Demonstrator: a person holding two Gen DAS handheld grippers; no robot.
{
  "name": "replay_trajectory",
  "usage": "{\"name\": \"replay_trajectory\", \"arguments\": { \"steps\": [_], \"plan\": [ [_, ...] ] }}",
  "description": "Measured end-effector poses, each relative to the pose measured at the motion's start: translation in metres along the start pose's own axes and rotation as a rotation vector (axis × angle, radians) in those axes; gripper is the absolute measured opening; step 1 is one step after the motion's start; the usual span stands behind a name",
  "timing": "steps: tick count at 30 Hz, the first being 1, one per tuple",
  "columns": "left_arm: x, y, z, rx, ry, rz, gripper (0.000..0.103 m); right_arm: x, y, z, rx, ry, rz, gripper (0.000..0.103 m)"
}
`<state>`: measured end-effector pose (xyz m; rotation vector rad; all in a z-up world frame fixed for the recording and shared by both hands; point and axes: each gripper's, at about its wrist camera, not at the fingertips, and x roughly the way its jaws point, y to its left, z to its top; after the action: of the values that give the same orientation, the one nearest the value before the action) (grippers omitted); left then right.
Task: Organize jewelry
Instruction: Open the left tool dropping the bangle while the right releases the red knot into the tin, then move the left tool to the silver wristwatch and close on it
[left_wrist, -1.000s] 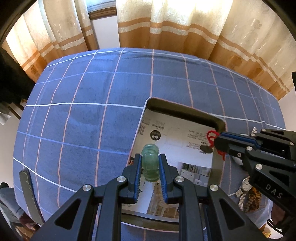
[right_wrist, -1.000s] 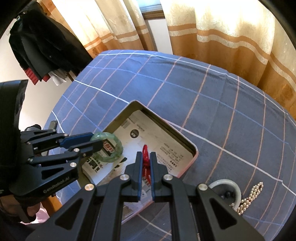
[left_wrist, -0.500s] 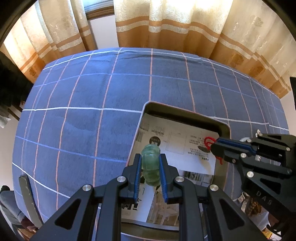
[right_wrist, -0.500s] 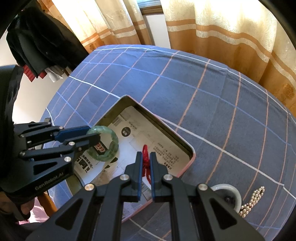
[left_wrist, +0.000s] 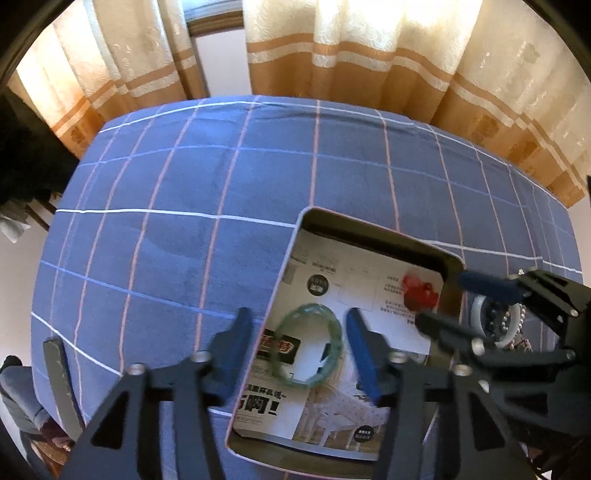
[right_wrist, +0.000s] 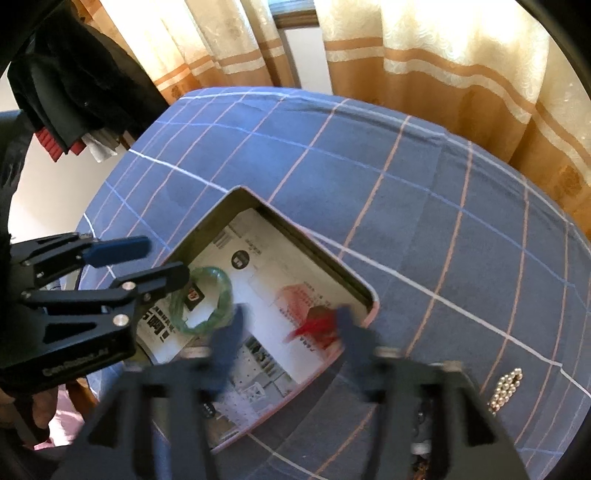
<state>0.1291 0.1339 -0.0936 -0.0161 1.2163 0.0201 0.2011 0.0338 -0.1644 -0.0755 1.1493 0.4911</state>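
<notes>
Pretty sunny room, cream-and-orange striped curtains (left_wrist: 354, 55) glowing over the window, blue checked tablecloth (left_wrist: 177, 221) on the table, dark clothes (right_wrist: 74, 99) hanging off left.

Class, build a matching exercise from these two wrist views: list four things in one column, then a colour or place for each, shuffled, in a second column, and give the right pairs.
Things
1. bangle
2. cord ornament
3. bead string
4. tin

Descriptions
A. red, inside the tin near its right wall
B. pale beads, on the cloth outside the tin
C. green, lying on the paper lining
D. open, lined with printed paper

Pairs: 1-C, 2-A, 3-B, 4-D
</notes>
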Motion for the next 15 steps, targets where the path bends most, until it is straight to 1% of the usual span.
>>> {"name": "replay_trajectory", "arguments": {
  "steps": [1,7,12,15],
  "plan": [
    [-0.003,0.001,0.0,-0.006,-0.011,0.013,0.06,-0.004,0.0,-0.001,0.0,-0.014,-0.007,0.074],
    [-0.009,0.009,-0.004,-0.034,-0.007,0.029,0.06,-0.019,-0.006,-0.012,0.02,-0.023,-0.034,0.074],
    [-0.015,0.006,-0.015,-0.036,-0.003,0.021,0.06,-0.036,-0.021,-0.037,0.085,-0.023,-0.053,0.074],
    [-0.019,-0.004,-0.022,-0.023,-0.001,0.001,0.06,-0.05,-0.034,-0.056,0.121,-0.025,-0.079,0.074]
  ]
}}
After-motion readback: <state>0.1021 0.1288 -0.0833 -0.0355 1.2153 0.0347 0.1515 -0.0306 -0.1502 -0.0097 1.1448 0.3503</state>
